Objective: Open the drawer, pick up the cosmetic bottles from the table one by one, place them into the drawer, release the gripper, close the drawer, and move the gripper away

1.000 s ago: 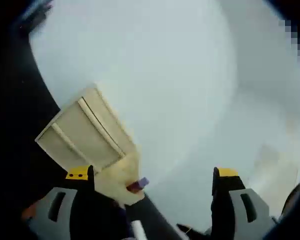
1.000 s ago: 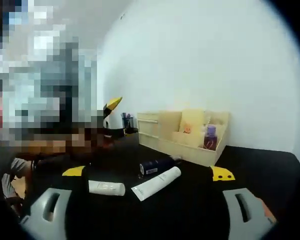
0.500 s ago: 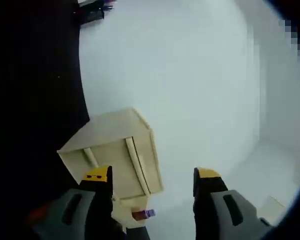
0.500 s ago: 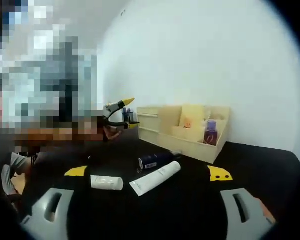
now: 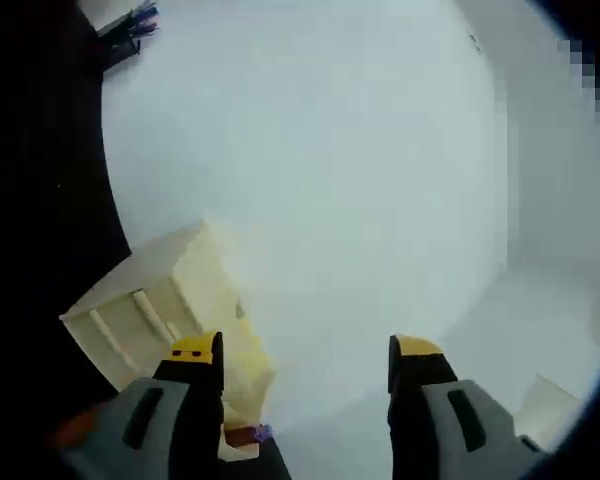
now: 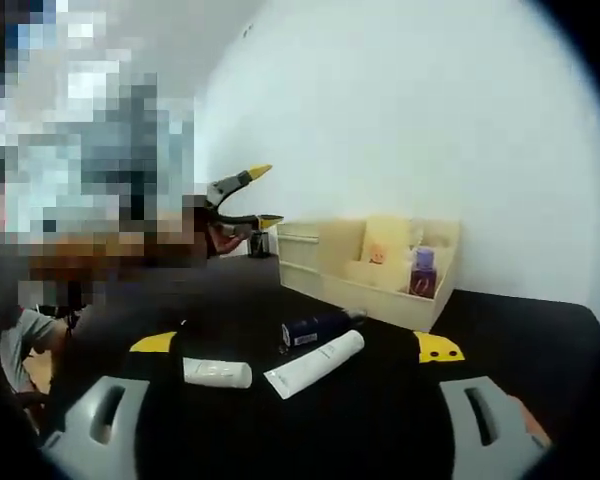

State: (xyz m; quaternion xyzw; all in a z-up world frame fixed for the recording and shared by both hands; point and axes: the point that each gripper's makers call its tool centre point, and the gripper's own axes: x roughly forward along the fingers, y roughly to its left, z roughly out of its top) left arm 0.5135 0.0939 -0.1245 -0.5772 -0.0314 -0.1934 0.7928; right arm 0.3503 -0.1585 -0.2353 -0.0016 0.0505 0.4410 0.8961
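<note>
In the left gripper view, the left hand-held gripper [image 5: 305,362] is pointing at a white wall, its yellow-tipped jaws standing wide apart with nothing between them. The cream wooden organizer [image 5: 150,315] is lying tilted at 8 o'clock, its drawer fronts showing as slatted panels. A small purple bottle [image 5: 252,434] is peeking out at its lower edge, near 6 o'clock. The black table [image 5: 40,230] is running along the 9 o'clock side.

In the right gripper view, the right hand-held gripper [image 6: 295,347] is hovering low over the table [image 6: 500,320], jaws spread wide and holding nothing. Between the jaws, three cosmetic items are lying on their sides: a short white tube [image 6: 217,373] at 7 o'clock, a longer white tube [image 6: 314,364] beside it, and a dark blue bottle [image 6: 315,328] just behind, carrying a pale label too small to read. Beyond them the organizer [image 6: 368,270] is standing against the wall, drawers facing 9 o'clock and apparently shut, though blur makes this uncertain. The purple bottle [image 6: 421,273] is standing upright in its open right compartment. The left hand-held gripper [image 6: 255,195] is entering at 10 o'clock, jaws parted, just beside the organizer's drawer end.
</note>
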